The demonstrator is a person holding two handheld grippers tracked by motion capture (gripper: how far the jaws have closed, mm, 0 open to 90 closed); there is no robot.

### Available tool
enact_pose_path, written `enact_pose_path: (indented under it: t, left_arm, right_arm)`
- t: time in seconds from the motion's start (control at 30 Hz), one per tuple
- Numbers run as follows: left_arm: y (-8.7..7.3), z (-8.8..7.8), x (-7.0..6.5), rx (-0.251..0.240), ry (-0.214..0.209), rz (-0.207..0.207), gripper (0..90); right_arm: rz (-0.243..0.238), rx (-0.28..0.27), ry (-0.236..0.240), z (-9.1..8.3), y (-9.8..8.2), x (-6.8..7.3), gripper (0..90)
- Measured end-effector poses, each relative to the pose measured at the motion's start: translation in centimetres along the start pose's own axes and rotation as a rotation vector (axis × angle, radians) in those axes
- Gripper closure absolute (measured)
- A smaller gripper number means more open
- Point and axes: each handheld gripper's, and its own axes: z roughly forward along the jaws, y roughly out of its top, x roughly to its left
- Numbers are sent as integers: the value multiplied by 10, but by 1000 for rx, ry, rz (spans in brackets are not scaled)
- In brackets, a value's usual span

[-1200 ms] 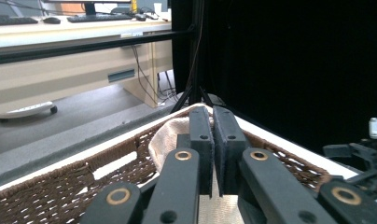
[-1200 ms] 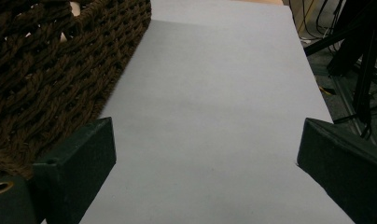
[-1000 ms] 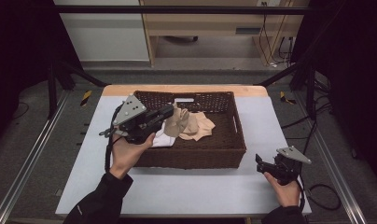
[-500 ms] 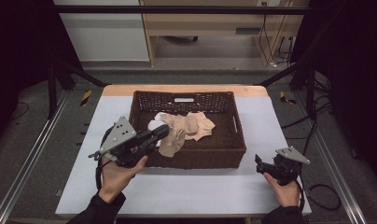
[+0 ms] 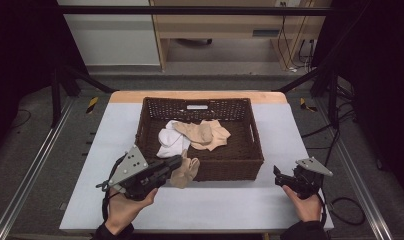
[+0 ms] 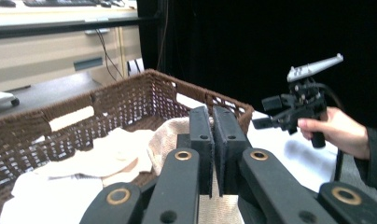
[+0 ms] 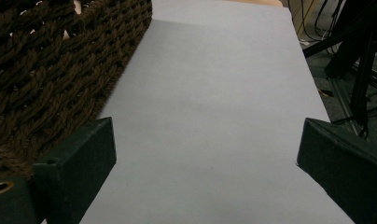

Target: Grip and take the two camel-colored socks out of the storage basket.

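So you have one tan sock [image 5: 186, 171] clamped in your left gripper [image 5: 176, 163], hanging over the front wall of the basket [image 5: 250, 150] just above the table [image 5: 230, 207]. A white sock [image 5: 171, 141] and more tan socks [image 5: 206, 134] lie inside, likely left to pull. Your right gripper [image 5: 277, 176] rests near the basket, jaws wide apart. Weave stiff, socks limp.

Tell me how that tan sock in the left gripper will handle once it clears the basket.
Likely floppy: the tan sock droops over the basket front wall from the left gripper. Probably light. It may snag on the weave.
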Motion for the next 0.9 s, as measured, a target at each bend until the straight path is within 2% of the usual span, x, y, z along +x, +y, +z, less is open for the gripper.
enact_pose_path:
  t: [0.53,0.67,0.77,0.9]
  left_arm:
    - [-58,26,-8,161,-47,-58,868]
    - [-71,31,-5,191,-59,-101,867]
    - [-82,35,-4,225,-58,-117,866]
    - [-96,45,-3,281,-43,-117,865]
  right_arm:
    - [-6,4,4,0,-1,1,47]
    - [-5,10,3,1,-1,1,47]
    - [-6,13,5,1,-2,1,47]
    - [-10,18,3,2,-2,1,47]
